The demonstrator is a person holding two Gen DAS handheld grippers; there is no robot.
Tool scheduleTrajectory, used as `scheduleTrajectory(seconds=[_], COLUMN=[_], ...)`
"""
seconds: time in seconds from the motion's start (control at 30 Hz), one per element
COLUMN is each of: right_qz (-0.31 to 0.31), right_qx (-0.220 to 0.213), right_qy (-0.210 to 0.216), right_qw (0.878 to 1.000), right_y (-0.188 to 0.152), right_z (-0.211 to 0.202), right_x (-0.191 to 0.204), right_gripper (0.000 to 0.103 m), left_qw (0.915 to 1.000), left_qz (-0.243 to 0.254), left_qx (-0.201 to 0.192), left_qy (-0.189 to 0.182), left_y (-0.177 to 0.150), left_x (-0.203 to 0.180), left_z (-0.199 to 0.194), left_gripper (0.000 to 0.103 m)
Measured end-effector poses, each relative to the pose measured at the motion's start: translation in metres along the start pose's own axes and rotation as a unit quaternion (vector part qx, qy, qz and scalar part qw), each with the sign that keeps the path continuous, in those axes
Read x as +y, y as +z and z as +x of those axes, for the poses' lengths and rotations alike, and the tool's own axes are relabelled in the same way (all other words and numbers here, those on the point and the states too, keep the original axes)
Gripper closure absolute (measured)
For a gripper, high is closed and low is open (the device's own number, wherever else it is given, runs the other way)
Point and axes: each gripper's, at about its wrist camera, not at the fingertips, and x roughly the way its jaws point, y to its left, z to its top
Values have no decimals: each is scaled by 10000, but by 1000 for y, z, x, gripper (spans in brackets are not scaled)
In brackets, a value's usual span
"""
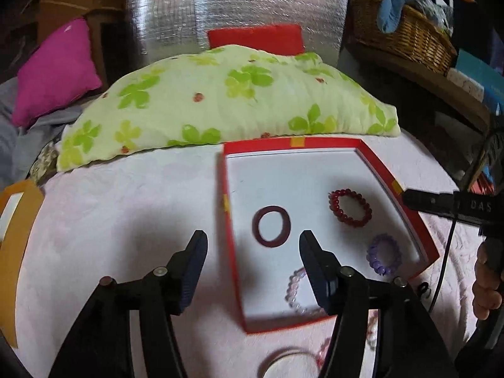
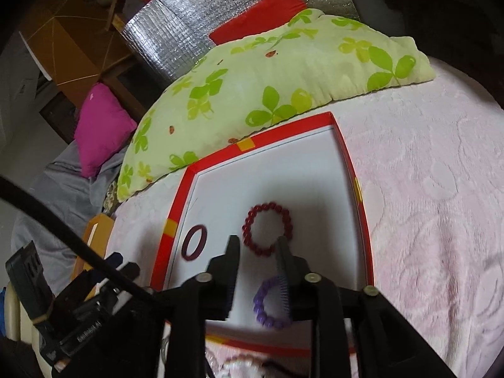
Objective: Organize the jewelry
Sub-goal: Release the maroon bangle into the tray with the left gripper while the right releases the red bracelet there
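In the left wrist view, the left tongs point(image 1: 253, 242) are seen at the lower centre of the frame with the jaws spread wide and nothing held between them. The left finger lies over the pink bedspread point(image 1: 110, 220); the right finger lies over the red tray point(image 1: 227, 220). A pale pink bead bracelet point(image 1: 294, 289) is partly hidden behind the right finger. Beyond the fingertips, a dark red bangle point(image 1: 271, 226) is located on the white tray floor. To the right, a purple bead bracelet point(image 1: 383, 258) and, farther up, a red bead bracelet point(image 1: 349, 208) are located in the same tray.

In the right wrist view, the right tongs point(image 2: 256, 242) are seen at the lower centre, parted and gripping nothing. The purple bead bracelet point(image 2: 271, 302) is seen between the fingers, near the right one; contact cannot be determined. The red bead bracelet point(image 2: 267, 228) lies just past the fingertips, the dark red bangle point(image 2: 194, 242) to its left.

Behind the tray, a green clover-print pillow point(image 1: 220, 100) is located, with a magenta cushion point(image 1: 56, 72) at the upper left.
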Motion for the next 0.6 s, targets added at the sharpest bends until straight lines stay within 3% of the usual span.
scheduleTrajectory(seconds=[0.37,0.6], right_qz=[-186,-67], right_qx=[-29,340], right_qy=[262,215], right_qw=[9995,9992], right_y=[-51,-97], right_z=[-48,-63], right_x=[3,-13], right_gripper=[76,76], left_qw=[9979,9973], left_qz=[-653,-705], left_qx=[45,197], left_qy=[18,-40], left_y=[-44,-83], left_x=[34,31], left_z=[-39,-58], left_gripper=[41,41])
